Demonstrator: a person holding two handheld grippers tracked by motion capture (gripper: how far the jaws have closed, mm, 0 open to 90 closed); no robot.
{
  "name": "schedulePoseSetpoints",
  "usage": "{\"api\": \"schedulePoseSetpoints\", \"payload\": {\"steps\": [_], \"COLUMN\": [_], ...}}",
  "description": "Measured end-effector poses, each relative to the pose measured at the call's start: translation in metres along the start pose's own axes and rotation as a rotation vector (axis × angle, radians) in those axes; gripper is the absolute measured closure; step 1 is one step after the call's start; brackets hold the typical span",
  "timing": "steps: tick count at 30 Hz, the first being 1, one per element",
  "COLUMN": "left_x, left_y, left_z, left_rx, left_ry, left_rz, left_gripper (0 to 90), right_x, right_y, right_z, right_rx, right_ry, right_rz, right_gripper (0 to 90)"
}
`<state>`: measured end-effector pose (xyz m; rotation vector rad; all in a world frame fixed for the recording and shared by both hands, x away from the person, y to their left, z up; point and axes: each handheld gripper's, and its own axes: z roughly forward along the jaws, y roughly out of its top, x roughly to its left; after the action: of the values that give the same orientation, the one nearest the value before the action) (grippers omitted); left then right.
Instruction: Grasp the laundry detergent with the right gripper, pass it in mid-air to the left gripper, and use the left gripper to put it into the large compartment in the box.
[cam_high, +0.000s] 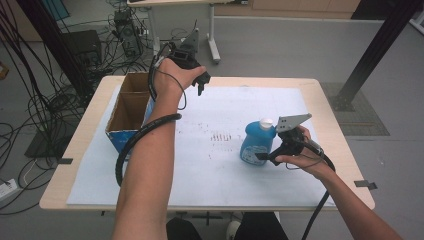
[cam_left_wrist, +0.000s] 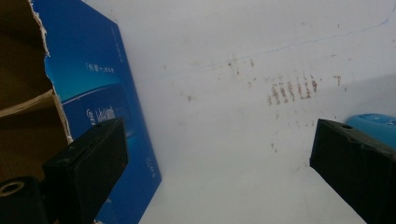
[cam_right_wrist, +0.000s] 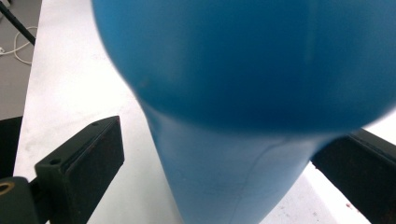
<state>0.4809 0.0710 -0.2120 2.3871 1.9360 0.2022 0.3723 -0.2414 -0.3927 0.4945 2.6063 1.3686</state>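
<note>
A blue bottle (cam_high: 257, 142) with a white cap (cam_high: 266, 122) stands upright on the white sheet, right of centre. My right gripper (cam_high: 265, 157) reaches it from the right, low at its base. In the right gripper view the bottle (cam_right_wrist: 243, 84) sits between the wide-apart jaws of the right gripper (cam_right_wrist: 219, 168); the left jaw is clear of it, and the right jaw is partly hidden behind its bulge. My left gripper (cam_high: 202, 83) is held up over the far side of the table, open and empty. Its own view (cam_left_wrist: 219, 158) looks down on the sheet, with the bottle (cam_left_wrist: 378, 125) just visible.
An open cardboard box (cam_high: 131, 107) with a blue outer side (cam_left_wrist: 98, 93) and a divider stands at the table's left. A white sheet (cam_high: 210, 165) with small red marks (cam_high: 220, 136) covers the wooden table (cam_high: 330, 115). Cables lie on the floor at left.
</note>
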Motion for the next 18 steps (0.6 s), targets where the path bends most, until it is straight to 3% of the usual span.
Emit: {"api": "schedulePoseSetpoints", "payload": {"steps": [18], "left_x": [-0.0014], "left_y": [0.0013], "left_z": [-0.0028], "left_rx": [-0.006], "left_ry": [-0.002], "left_rz": [0.002], "left_gripper": [4.9], "right_x": [0.0005], "right_y": [0.0005], "right_z": [0.0003], "right_rx": [-0.011], "right_ry": [-0.003], "right_rz": [-0.004], "right_gripper": [2.6]}}
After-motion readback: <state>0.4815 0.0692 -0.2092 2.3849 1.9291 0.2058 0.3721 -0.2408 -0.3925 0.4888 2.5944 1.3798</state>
